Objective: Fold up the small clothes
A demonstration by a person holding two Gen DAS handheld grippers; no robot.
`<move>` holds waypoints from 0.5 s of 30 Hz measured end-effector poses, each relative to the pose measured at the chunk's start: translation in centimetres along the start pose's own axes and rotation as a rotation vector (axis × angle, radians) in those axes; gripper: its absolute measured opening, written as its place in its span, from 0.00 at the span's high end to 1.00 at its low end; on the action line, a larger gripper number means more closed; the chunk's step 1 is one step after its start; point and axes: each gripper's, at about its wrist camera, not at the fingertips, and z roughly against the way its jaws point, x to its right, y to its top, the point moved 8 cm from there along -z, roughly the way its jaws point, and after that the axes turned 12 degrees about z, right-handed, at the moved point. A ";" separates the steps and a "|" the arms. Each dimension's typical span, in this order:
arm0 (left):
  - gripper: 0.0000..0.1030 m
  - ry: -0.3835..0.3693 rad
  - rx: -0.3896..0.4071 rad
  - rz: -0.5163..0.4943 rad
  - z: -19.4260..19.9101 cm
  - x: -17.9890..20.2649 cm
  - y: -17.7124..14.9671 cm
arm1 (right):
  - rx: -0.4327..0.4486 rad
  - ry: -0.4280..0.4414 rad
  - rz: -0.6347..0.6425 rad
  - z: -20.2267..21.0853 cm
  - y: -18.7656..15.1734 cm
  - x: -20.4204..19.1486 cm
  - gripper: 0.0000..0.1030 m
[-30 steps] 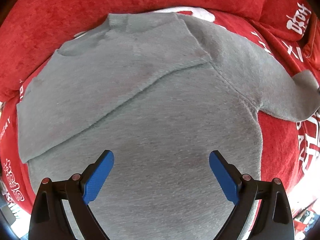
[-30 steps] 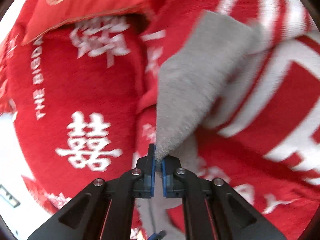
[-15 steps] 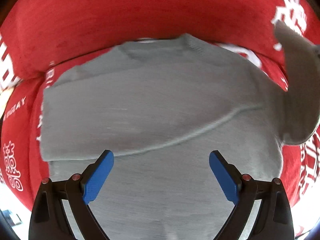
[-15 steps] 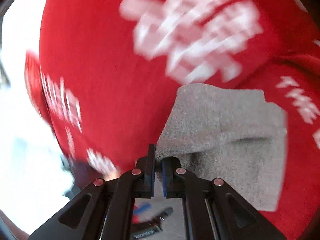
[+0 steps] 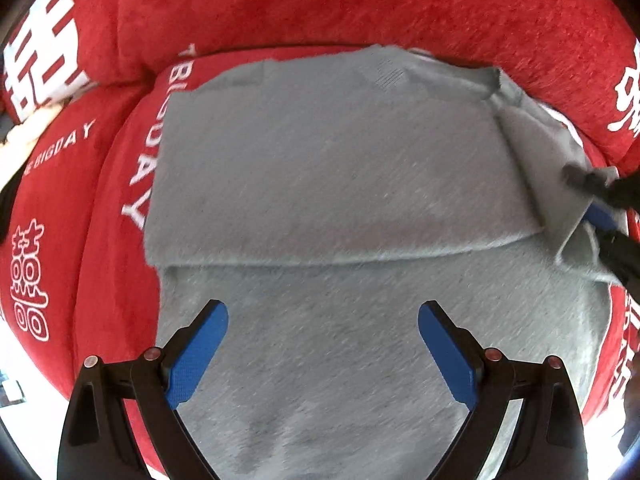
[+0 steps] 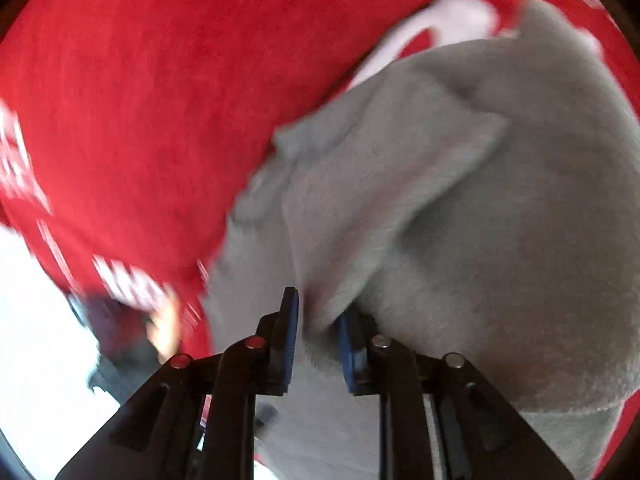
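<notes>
Sleeve-fold step: right gripper [image 6: 316, 332] pinches the gray sweater's [image 5: 340, 184] sleeve [image 5: 560, 184] over the body. Left gripper [image 5: 322, 344] spread wide, empty. Next, probably: lay sleeve flat, let go.

Red plush sofa [image 5: 320, 12], white-lettered red cushions [image 5: 60, 208]

The right wrist view is motion-blurred: white lettering on the red plush sofa cover [image 6: 132, 284] at 8 o'clock is unreadable. The grey knit sweater [image 5: 328, 168] runs past the left view's 6 o'clock edge.
</notes>
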 end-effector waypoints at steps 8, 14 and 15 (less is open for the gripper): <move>0.06 -0.005 0.011 0.018 0.8 -3.3 -1.2 | 0.074 0.049 0.106 -0.9 2.7 -4.9 0.94; 0.06 -0.050 -0.006 0.061 0.5 -5.9 -1.7 | -0.228 -0.104 0.790 -8.0 -5.1 -14.7 0.92; 0.06 -0.055 -0.008 0.066 0.5 -6.2 -1.8 | -0.282 -0.132 0.855 -9.1 -6.7 -14.8 0.89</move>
